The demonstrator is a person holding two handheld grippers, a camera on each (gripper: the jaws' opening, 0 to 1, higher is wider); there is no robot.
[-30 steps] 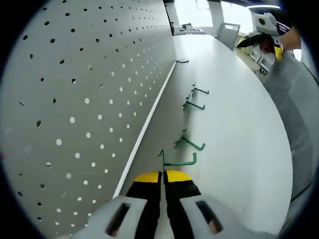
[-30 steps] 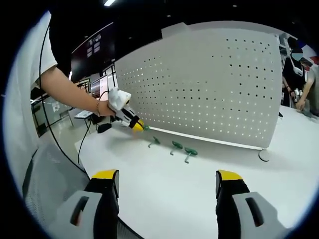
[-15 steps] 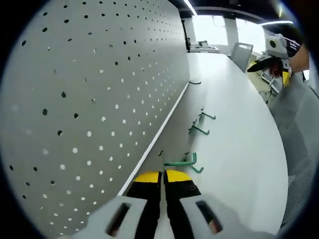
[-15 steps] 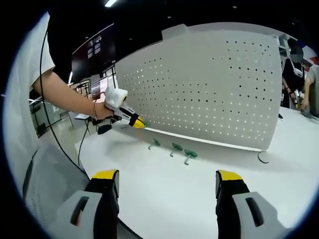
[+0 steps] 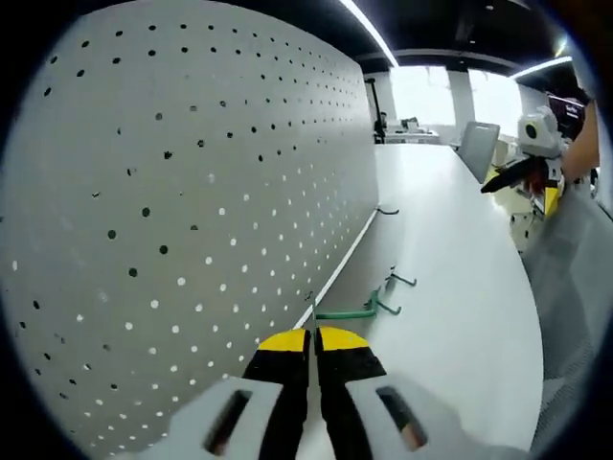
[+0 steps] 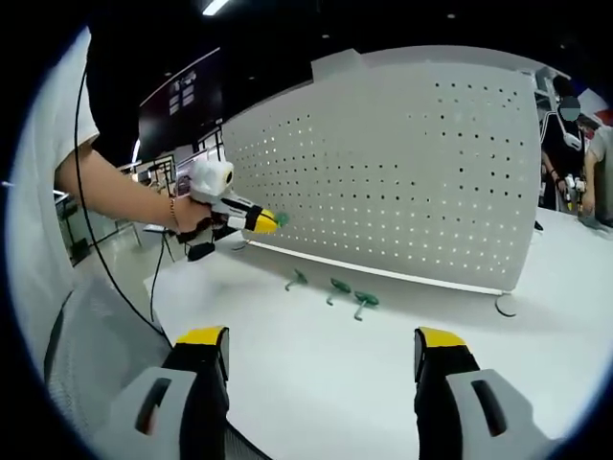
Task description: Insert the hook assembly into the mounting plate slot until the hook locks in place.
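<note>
White table point(image 6: 402, 374) | left tool point(image 5: 313, 337) pinching green hook point(image 5: 347, 311), lifted since | right tool point(image 6: 321, 350) wide

Pegboard point(image 6: 402, 172) upright along table point(image 6: 383, 383) far edge; three loose hooks point(image 6: 332, 286) before it.

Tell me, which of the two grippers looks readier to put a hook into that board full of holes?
Left. The left gripper is shut on a green metal hook, raised beside the grey perforated board. The right gripper is open, holding nothing, well back over the white table.
</note>
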